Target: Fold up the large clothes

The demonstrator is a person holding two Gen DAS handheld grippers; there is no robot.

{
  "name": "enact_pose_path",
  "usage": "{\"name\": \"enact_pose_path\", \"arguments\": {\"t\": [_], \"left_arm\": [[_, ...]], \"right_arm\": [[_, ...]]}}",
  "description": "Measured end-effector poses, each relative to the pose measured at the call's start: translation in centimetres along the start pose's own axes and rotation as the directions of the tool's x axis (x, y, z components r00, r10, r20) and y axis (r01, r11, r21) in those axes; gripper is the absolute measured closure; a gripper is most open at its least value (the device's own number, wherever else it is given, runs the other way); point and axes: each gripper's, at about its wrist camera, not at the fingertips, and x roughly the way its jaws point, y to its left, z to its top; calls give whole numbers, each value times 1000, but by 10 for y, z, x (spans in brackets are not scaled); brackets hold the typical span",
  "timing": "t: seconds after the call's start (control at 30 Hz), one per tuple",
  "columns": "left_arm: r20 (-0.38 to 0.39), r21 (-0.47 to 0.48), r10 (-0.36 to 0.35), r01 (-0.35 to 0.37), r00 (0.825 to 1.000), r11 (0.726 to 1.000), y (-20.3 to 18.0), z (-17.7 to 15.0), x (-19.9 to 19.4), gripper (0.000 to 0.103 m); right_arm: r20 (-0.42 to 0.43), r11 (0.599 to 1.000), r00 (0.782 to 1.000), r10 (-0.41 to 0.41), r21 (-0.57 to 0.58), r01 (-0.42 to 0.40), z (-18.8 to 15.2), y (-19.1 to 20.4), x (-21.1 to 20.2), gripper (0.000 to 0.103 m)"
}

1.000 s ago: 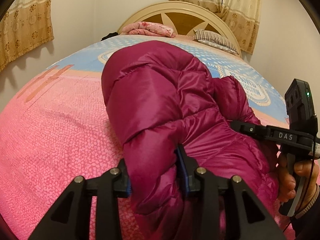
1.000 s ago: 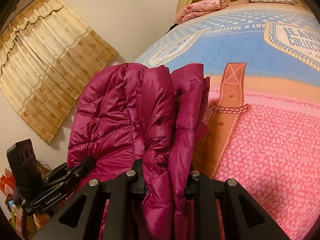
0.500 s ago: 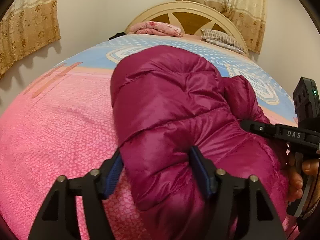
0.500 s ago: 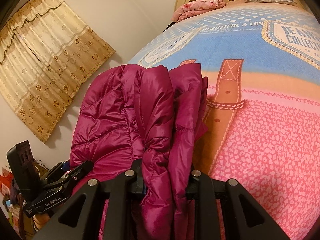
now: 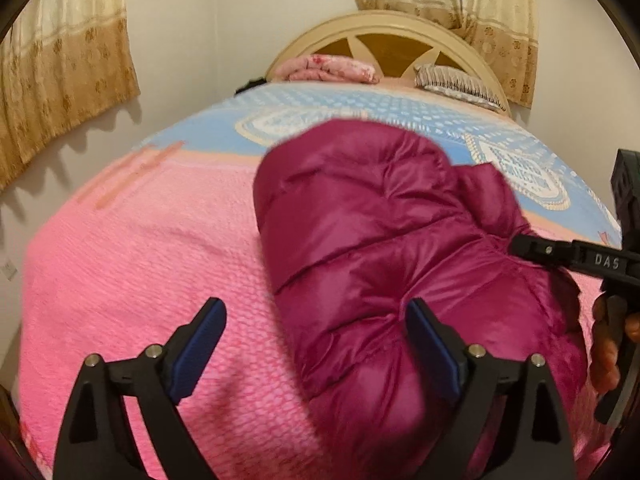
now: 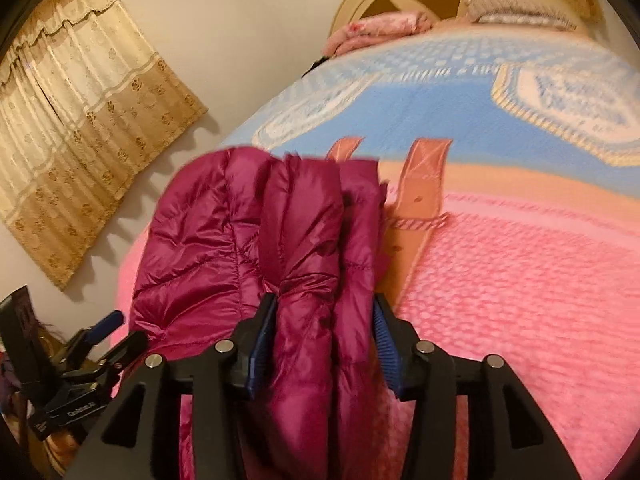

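A magenta puffer jacket (image 5: 380,248) lies folded in a thick bundle on the pink and blue bedspread (image 5: 152,264). My left gripper (image 5: 316,344) is open wide at the bundle's near left edge, with only its right finger against the fabric. In the right wrist view the jacket (image 6: 256,232) shows its stacked folded edges. My right gripper (image 6: 324,344) has its jaws partly apart around these folds, and the blue pads (image 6: 262,340) stand at the fabric's sides. The right gripper also shows in the left wrist view (image 5: 580,258), and the left gripper in the right wrist view (image 6: 100,344).
The bed has a cream wooden headboard (image 5: 384,36), a folded pink blanket (image 5: 332,70) and a striped pillow (image 5: 456,84) at the far end. Beige curtains (image 6: 80,120) hang on the wall to the left. The bed's left edge is near the wall.
My left gripper let go of the jacket, opened wide and drew back. My right gripper's jaws spread from a tight pinch to a looser hold, and both views shifted.
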Motion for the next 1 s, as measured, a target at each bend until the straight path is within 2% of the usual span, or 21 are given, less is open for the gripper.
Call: {"name": "enact_pose_path", "arguments": {"t": [0.07, 0.13, 0.27, 0.4, 0.7, 1.0], "left_arm": [[57, 16, 29, -30, 998, 999, 1, 4, -20, 2], [99, 13, 36, -38, 994, 999, 3, 10, -36, 2], [179, -25, 4, 0, 984, 1000, 9, 18, -66, 0], [230, -21, -16, 21, 973, 1000, 5, 25, -86, 0], [280, -21, -32, 39, 959, 999, -5, 29, -106, 0], [286, -30, -27, 37, 958, 999, -2, 28, -103, 0]], "right_arm": [[46, 998, 998, -39, -38, 41, -1, 12, -20, 53], [98, 995, 993, -63, -74, 71, -5, 26, -41, 52], [183, 989, 979, -88, -102, 108, -12, 48, -77, 46], [240, 986, 967, -86, -116, 116, -21, 64, -107, 42], [336, 985, 938, -82, -116, 128, -26, 81, -151, 37], [349, 982, 934, -77, -137, 132, -29, 90, -155, 35]]}}
